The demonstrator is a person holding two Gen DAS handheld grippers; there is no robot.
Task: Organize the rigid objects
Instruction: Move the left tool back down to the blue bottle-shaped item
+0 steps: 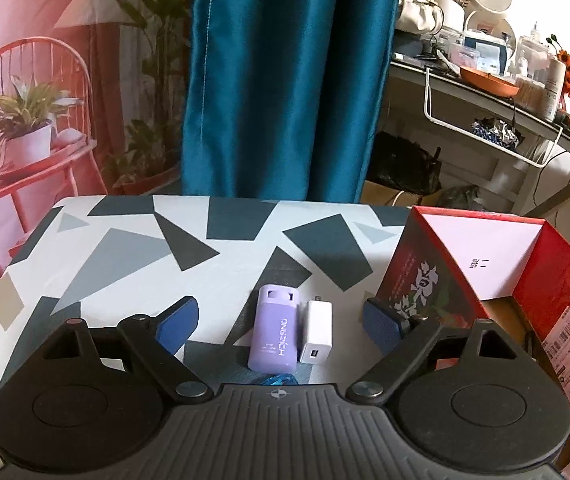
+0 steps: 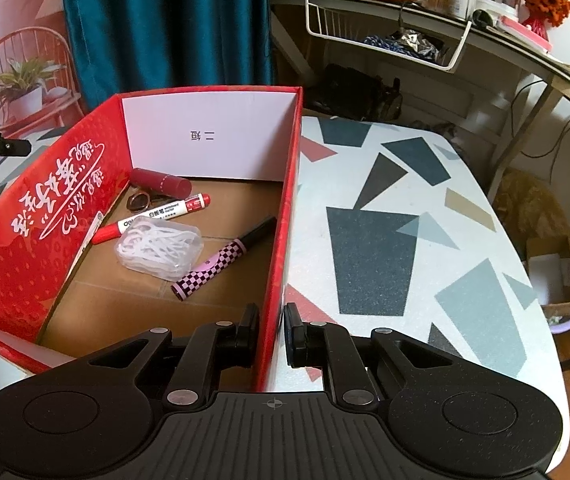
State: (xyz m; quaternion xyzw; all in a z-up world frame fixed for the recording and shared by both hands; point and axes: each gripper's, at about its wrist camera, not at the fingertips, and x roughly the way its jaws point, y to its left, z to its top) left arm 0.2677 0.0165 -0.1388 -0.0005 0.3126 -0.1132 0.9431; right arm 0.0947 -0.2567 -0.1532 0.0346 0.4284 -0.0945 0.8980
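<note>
In the left wrist view my left gripper (image 1: 279,322) is open, its blue pads wide apart on either side of a purple case (image 1: 274,330) and a white charger plug (image 1: 317,331), which lie side by side on the patterned table (image 1: 125,248). A blue object (image 1: 276,380) peeks out just below them. The red box (image 1: 525,280) stands to the right. In the right wrist view my right gripper (image 2: 272,332) is shut on the red box's right wall (image 2: 285,240). Inside lie a red tube (image 2: 161,181), a marker (image 2: 153,218), a clear case (image 2: 160,247) and a checkered pen (image 2: 221,260).
A teal curtain (image 1: 285,80) hangs behind the table. A cluttered grey desk (image 1: 505,92) with a white wire basket (image 2: 385,32) stands at the back right. The table's right edge (image 2: 525,240) drops to the floor, where a small bin (image 2: 561,280) sits.
</note>
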